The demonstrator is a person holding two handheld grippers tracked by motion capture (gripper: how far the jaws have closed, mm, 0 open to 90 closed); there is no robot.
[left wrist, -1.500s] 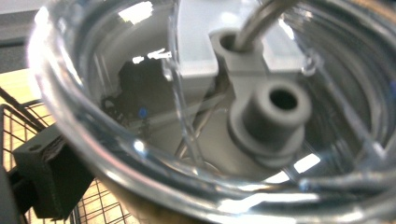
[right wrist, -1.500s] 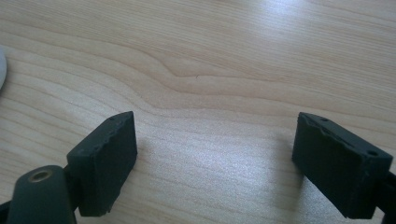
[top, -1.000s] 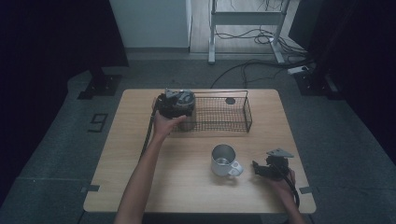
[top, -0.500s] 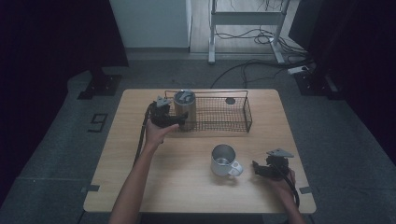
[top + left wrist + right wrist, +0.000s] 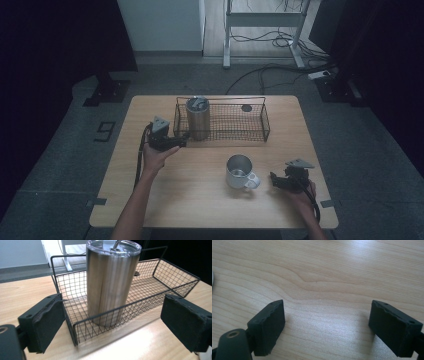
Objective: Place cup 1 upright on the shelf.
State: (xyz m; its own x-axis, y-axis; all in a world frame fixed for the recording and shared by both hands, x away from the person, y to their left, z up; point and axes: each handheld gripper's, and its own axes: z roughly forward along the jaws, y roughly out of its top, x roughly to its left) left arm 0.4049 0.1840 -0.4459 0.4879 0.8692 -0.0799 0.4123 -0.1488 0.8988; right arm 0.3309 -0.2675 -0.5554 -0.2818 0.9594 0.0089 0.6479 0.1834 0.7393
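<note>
A steel tumbler (image 5: 197, 117) with a clear lid stands upright in the left end of a black wire basket (image 5: 240, 137) at the back of the wooden table (image 5: 200, 205). My left gripper (image 5: 182, 139) hovers just outside the basket's left front corner, pointing at it. In the left gripper view its jaws stand wide apart around the basket corner (image 5: 75, 327), with the tumbler (image 5: 111, 280) behind the wire. They have just been closing, with nothing pressed between the pads. A metal mug (image 5: 239, 171) stands near the front. To its right my right gripper (image 5: 274, 179) rests low and open over bare wood (image 5: 332, 277).
A small dark round object (image 5: 246, 108) lies at the basket's far right. Bare tabletop stretches between the basket and the mug. Behind the table a metal desk frame (image 5: 260, 20) and cables (image 5: 280, 70) sit on the floor.
My left gripper has drawn back from the tumbler, leftward and toward the person, leaving the tumbler upright in the basket. The right hand has kept still.
</note>
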